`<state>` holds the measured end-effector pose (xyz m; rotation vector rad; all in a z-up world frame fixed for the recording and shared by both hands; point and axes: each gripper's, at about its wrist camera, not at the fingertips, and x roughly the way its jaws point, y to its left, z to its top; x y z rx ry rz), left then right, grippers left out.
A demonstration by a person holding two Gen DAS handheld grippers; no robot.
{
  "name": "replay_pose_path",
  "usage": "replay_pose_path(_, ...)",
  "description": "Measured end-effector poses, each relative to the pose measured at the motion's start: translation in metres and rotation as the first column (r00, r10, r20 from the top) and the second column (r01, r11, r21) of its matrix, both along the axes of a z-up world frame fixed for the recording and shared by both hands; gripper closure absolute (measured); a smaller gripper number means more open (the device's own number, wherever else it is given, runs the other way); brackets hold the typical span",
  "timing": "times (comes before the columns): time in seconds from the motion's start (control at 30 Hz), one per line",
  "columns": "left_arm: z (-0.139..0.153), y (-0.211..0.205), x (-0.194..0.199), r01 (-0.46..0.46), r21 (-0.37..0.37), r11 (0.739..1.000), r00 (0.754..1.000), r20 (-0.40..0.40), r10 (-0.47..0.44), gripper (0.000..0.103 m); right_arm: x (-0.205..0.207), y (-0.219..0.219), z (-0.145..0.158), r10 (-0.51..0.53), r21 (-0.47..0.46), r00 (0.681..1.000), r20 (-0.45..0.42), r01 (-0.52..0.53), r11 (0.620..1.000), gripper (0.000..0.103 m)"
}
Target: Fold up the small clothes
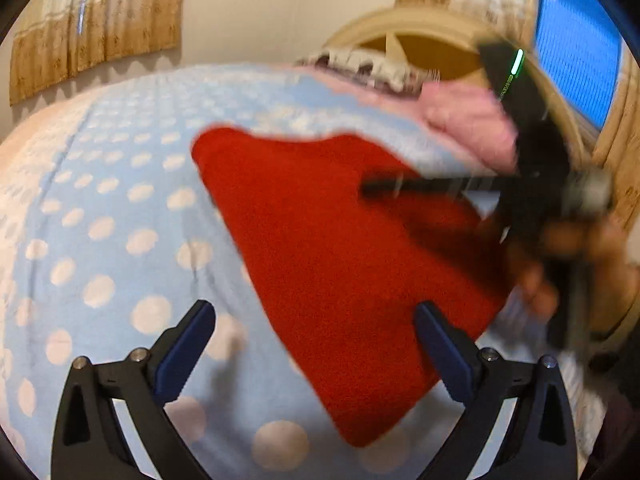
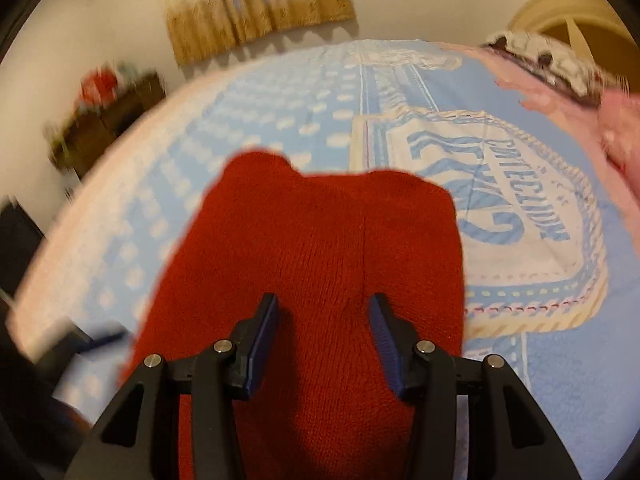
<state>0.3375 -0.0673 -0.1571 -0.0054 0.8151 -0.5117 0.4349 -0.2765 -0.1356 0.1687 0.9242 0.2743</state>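
— How are your grippers posed?
— Your left gripper [image 1: 314, 344] hovers spread wide; the red knit garment [image 1: 340, 248] passes under its right finger. Your right gripper [image 2: 323, 334], fingers parted and released, sits over that garment on the blue dotted blanket [image 1: 104, 216].

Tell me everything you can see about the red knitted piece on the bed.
The red knitted garment is plain red wool-like knit with fine ribs and a faint centre seam. It lies flat on the blue polka-dot blanket, its far edge showing two rounded lobes. The open right gripper hovers over it; contact is unclear. The open left gripper straddles its edge.
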Motion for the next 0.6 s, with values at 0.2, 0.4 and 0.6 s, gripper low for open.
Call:
replay_pose_path(0.2,-0.01,0.006,-0.003,-0.003,-0.036,0.999,0.999,-0.049,0.002,0.001,0.0,0.003,-0.018,0.044,-0.039,0.998,-0.036,-0.046,0.998,0.056)
replay_pose_path(0.4,-0.003,0.018,-0.003,-0.054,-0.079,0.995,0.997,-0.055,0.049,0.001,-0.013,0.003,-0.019,0.059,-0.041,0.998,0.027,-0.058,0.998,0.055)
replay_pose_path(0.6,-0.011,0.016,0.001,-0.056,-0.082,0.995,0.995,-0.088,0.049,0.001,-0.017,-0.035,0.016,-0.004,0.08,0.995,0.102,-0.005,0.997,0.053)
